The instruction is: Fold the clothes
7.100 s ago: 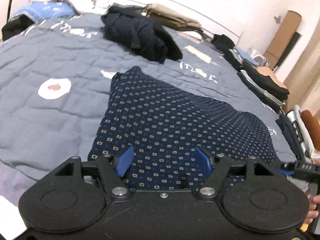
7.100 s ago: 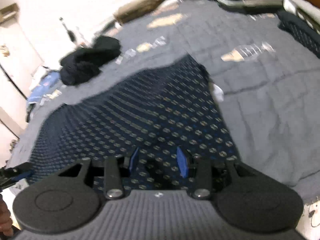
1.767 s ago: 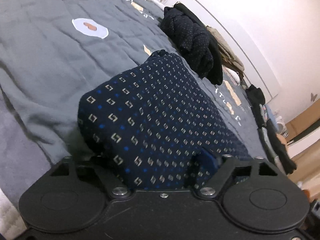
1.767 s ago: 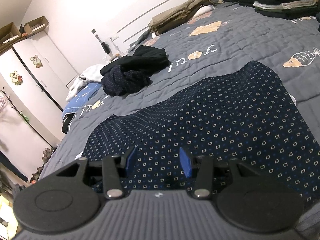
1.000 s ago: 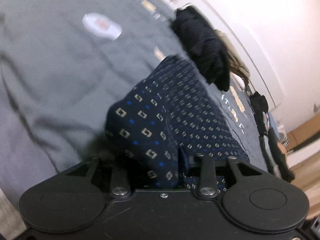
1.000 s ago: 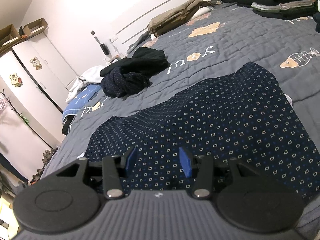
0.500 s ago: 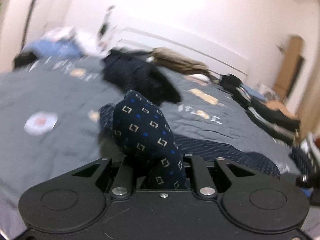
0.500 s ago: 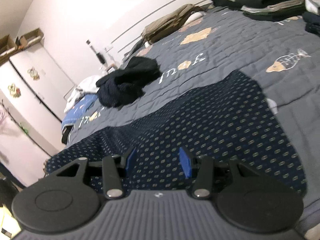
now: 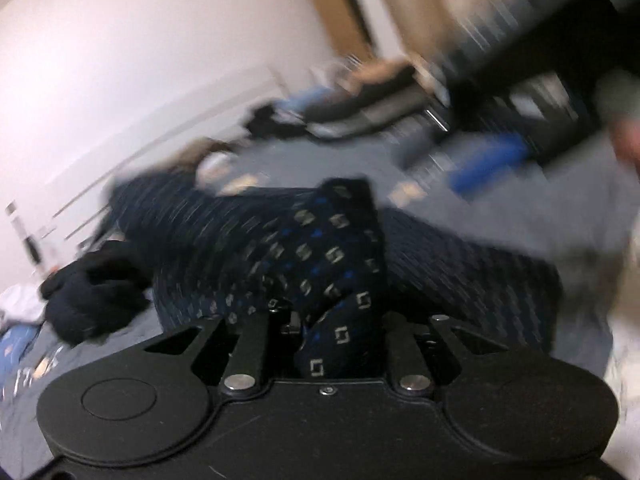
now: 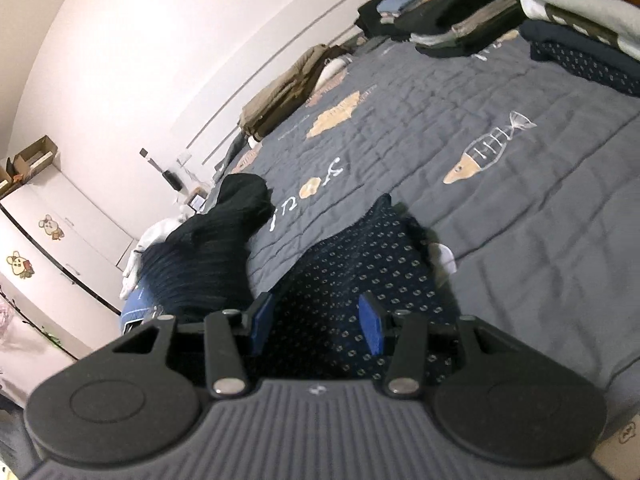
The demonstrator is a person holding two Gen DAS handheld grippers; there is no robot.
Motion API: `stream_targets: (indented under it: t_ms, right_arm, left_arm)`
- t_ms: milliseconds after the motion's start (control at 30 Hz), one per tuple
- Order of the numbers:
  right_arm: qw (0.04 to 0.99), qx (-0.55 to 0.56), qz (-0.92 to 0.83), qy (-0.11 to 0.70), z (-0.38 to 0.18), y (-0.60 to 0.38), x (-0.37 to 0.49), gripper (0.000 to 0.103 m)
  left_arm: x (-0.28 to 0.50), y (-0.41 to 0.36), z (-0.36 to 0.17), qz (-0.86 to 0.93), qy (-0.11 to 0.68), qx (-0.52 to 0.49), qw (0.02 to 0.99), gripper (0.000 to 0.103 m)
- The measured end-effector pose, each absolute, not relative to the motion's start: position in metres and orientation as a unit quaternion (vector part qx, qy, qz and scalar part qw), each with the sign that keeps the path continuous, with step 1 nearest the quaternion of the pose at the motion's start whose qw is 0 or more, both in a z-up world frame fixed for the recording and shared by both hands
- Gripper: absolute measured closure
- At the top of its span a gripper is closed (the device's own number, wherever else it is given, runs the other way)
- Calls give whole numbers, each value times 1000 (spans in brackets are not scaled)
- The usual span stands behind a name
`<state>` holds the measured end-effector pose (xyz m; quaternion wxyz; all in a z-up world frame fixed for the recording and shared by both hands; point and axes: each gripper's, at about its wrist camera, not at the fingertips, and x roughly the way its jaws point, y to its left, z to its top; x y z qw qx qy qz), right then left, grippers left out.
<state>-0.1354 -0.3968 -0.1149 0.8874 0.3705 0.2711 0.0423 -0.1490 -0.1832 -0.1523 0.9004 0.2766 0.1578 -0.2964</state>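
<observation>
home bedroom: quilted grey bedspread [image 10: 520, 168], folded clothes stacks [image 10: 520, 4], white wardrobe [image 10: 60, 236].

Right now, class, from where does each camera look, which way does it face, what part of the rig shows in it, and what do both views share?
Left wrist: on the left gripper, facing blurred across the bed; its fingers are shut on a bunch of the patterned shirt.
Right wrist: on the right gripper, low over the bed toward the wall; blue pads open above the shirt.
Shared: the shirt, bed and black clothes pile.
</observation>
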Motion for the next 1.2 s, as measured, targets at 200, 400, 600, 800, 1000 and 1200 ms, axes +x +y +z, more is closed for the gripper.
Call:
stream_targets:
  t_ms: [200, 400, 600, 800, 1000, 1200]
  right_arm:
    - [856, 399, 85, 317, -131, -403, -126, 57]
    - [821, 447, 111, 338, -143, -407, -130, 57]
    - [816, 437, 117, 360, -146, -401, -146, 57]
    - [804, 446, 107, 378, -162, -394, -164, 56]
    - [787, 498, 109, 347, -175, -387, -170, 56]
    - [798, 488, 98, 340, -168, -379, -171, 56]
  left_arm:
    - [-157, -190, -171, -317, 201, 276, 885, 68]
    - [-162, -145, -148, -338, 196, 152, 908, 28]
    - [-158, -96, -124, -344, 172, 17, 923, 23]
    - [-135, -82, -121, -304, 194, -25, 932, 23]
    - [-134, -86, -126, -299, 210, 0, 931, 23]
    - [-144, -100, -137, -311, 223, 60, 922, 23]
